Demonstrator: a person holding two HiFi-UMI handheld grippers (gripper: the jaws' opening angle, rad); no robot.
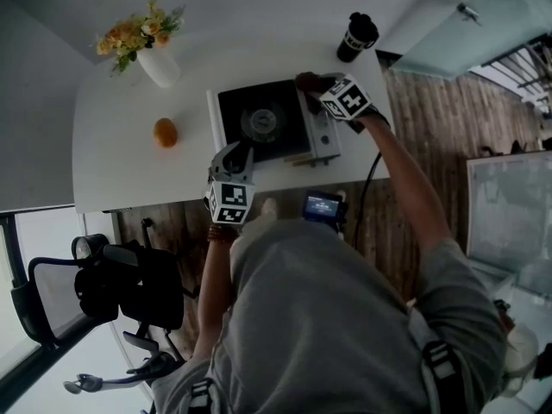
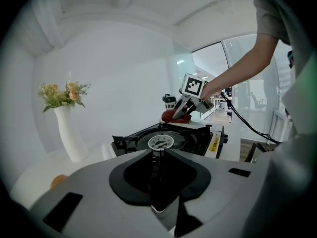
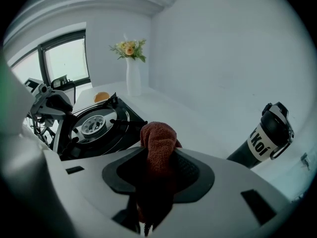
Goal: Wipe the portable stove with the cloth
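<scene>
Wiping seems barely begun: the right tongs (image 1: 321, 85) clench the red-brown cloth (image 3: 158, 143) on the portable stove (image 1: 263, 119) at its corner toward the tabletop's (image 1: 129, 166) far right corner. The left tongs (image 1: 235, 155) grip the stove's near rim, and most of its top is judged unwiped.

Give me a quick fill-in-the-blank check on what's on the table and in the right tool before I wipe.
1. The right tool is clamped on a red-brown ____.
2. The white vase holds ____.
3. In the head view, the orange fruit lies to the ____ of the portable stove.
Missing words: cloth; flowers; left.
</scene>
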